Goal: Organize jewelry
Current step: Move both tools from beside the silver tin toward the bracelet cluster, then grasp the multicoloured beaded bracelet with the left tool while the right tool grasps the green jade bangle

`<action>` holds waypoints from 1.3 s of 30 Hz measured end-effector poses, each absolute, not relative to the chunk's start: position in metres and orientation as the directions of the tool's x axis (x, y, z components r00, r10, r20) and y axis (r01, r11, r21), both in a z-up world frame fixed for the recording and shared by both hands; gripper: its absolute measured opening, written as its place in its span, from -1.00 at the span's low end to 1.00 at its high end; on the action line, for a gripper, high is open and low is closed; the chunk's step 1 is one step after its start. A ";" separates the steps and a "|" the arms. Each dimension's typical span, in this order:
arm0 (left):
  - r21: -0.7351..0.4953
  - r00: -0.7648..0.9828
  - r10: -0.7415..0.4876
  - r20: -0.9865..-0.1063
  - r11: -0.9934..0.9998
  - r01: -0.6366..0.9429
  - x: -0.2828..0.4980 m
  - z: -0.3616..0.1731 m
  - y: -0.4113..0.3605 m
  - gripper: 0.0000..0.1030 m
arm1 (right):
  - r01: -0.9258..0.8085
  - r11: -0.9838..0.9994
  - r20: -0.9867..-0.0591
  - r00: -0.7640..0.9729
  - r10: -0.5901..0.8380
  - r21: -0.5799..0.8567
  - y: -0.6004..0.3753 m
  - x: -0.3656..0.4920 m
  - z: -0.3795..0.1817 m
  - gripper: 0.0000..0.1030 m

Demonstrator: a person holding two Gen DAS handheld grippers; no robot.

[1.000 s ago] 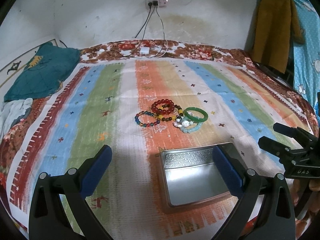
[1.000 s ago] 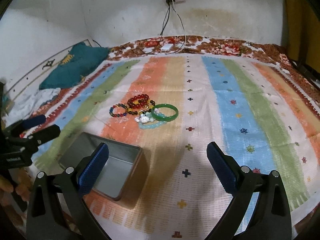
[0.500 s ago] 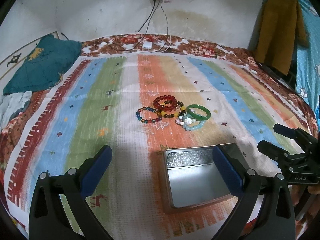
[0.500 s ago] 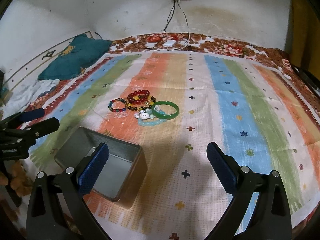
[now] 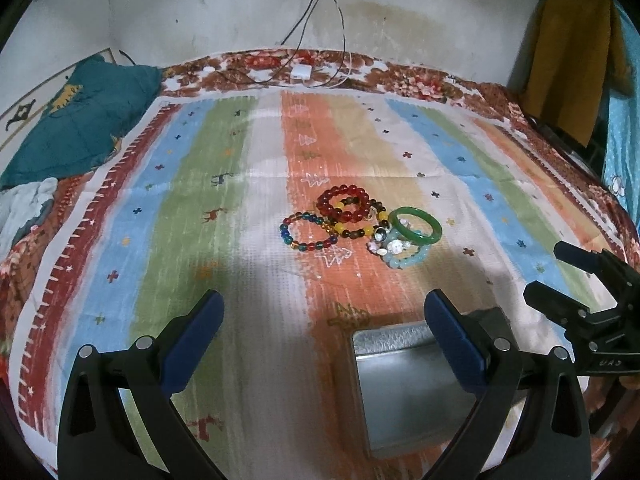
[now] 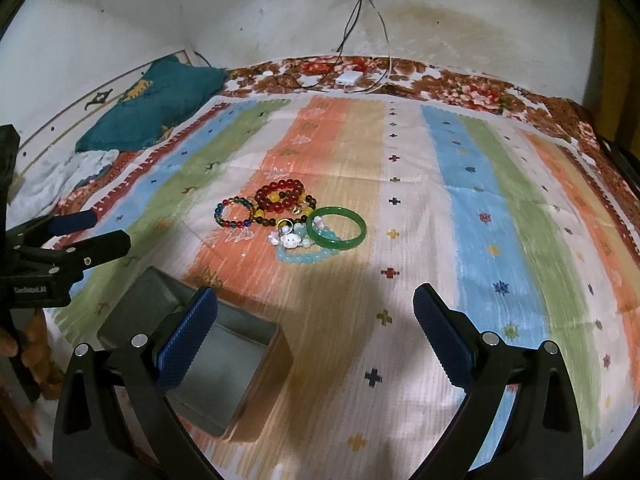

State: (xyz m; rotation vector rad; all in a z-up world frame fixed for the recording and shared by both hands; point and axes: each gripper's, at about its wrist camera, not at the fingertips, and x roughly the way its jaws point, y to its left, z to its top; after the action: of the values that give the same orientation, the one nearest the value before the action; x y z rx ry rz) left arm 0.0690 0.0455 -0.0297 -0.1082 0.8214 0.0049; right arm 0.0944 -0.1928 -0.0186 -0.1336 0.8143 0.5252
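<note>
A pile of bracelets lies mid-bed on the striped cloth: a green bangle, a red bead bracelet, a multicolour bead bracelet, a pale blue bead bracelet and small charms. An open empty metal tin sits near the front edge. My left gripper is open and empty, above the cloth short of the pile. My right gripper is open and empty, right of the tin.
A teal cushion and crumpled white cloth lie at the far left. A charger and cables lie at the bed's far edge below a wall socket. Yellow clothing hangs at the right.
Both grippers have moved forward and slightly higher toward the bracelets; the tin now sits lower in both views. Both stay open and empty.
</note>
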 end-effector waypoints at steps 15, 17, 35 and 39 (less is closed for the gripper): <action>-0.084 0.637 -0.014 -0.771 0.993 -0.080 0.120 -0.043 0.061 0.89 | -0.470 0.875 -0.750 0.535 0.388 0.118 -0.188 0.144 -0.026 0.93; -0.093 0.631 -0.017 -0.776 0.992 -0.088 0.126 -0.045 0.064 0.89 | -0.464 0.876 -0.754 0.528 0.391 0.129 -0.187 0.150 -0.028 0.93; -0.065 0.595 0.009 -0.804 0.993 -0.101 0.169 -0.063 0.072 0.89 | -0.427 0.894 -0.797 0.489 0.354 0.135 -0.184 0.195 -0.049 0.93; -0.057 0.585 0.009 -0.811 0.994 -0.094 0.178 -0.068 0.072 0.89 | -0.426 0.895 -0.806 0.479 0.348 0.133 -0.181 0.205 -0.053 0.93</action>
State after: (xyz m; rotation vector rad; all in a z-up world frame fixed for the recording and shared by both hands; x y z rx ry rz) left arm 0.1779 0.0725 -0.0680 -0.0979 0.9444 0.0601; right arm 0.2046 -0.1815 -0.0529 -0.0895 0.9613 0.4732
